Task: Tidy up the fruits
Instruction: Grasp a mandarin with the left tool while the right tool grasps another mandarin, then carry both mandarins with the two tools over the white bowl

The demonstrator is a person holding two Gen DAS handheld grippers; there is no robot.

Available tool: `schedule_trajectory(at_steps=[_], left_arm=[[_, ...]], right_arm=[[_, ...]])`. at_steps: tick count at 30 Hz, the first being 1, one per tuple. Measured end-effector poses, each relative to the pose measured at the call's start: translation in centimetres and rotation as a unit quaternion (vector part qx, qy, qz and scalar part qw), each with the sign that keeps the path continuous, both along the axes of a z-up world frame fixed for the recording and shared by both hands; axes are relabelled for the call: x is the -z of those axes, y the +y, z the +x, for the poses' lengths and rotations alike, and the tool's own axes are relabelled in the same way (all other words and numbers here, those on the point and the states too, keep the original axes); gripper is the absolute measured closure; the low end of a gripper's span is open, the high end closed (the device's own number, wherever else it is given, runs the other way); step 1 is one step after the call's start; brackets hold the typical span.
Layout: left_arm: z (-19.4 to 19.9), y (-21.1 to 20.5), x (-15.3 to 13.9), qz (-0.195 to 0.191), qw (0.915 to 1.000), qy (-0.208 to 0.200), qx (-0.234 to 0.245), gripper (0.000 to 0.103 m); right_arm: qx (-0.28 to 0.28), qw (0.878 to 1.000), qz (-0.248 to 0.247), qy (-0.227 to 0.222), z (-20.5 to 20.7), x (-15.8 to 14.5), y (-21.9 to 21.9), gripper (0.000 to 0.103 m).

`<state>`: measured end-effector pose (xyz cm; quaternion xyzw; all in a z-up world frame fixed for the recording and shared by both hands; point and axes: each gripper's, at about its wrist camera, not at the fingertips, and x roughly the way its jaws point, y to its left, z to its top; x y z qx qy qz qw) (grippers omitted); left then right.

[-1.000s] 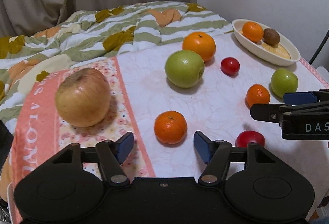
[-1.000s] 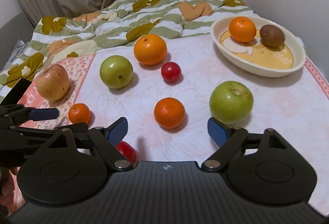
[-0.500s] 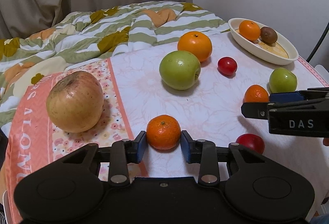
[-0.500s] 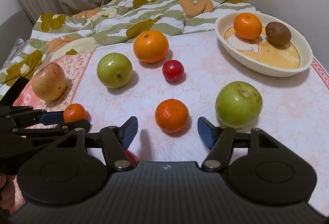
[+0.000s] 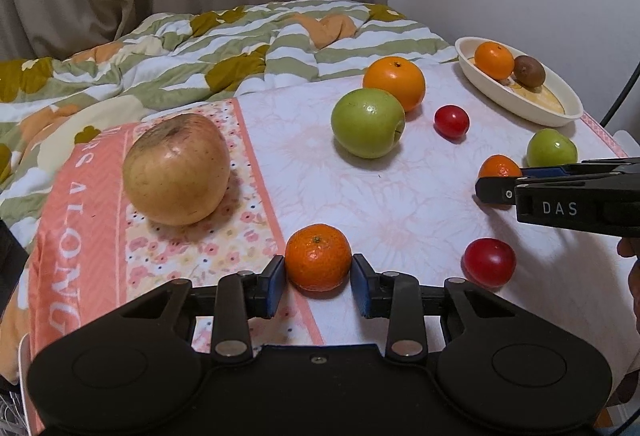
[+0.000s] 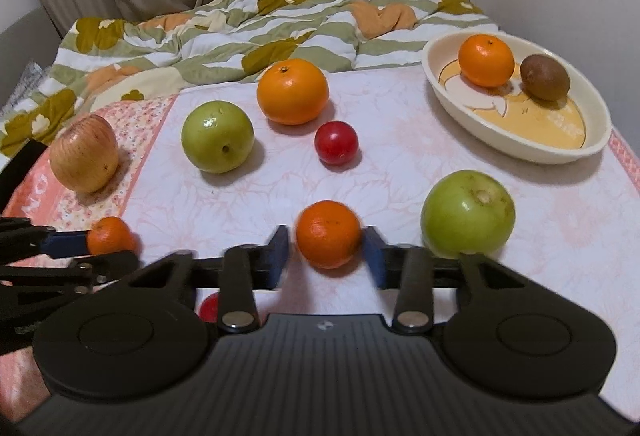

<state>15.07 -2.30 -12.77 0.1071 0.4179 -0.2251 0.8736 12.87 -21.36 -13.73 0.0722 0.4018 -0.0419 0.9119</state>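
The left gripper (image 5: 319, 278) has its blue pads pressed on either side of a small mandarin (image 5: 318, 256) that sits on the pale cloth (image 5: 360, 192) by its pink patterned border. The right gripper (image 6: 327, 256) is closing around a second mandarin (image 6: 329, 234); a thin gap seems to remain at each pad, though blur makes contact hard to judge. Both fruits look light, round and soft-skinned, so they probably want a gentle hold across the widest part, or they may roll or squirt out. Beyond lie green apples, a large orange (image 6: 293, 91), red tomatoes and the oval dish (image 6: 600, 140), which holds an orange fruit and a kiwi.
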Motion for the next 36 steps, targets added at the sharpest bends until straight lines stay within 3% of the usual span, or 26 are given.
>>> schedule_trajectory(at_steps=[8,22,36], left_arm=[[-1.5,0.9,-1.8,-0.013,0.9998,-0.011,-0.013,0.064],[-5.6,1.0,-7.8,-0.045,0.9968,-0.055,-0.036,0.064],[-9.9,-6.2,-12.8,-0.055,0.9907,-0.102,-0.071,0.064]], right_arm=[[-0.007,1.000,0.002,-0.012,-0.9,-1.4,0.5,0.051],[-0.015,0.999,-0.010,-0.050,-5.5,-8.4,-0.8,0.051],[-0.051,0.995,-0.019,-0.080,-10.0,-13.3,-8.8,0.051]])
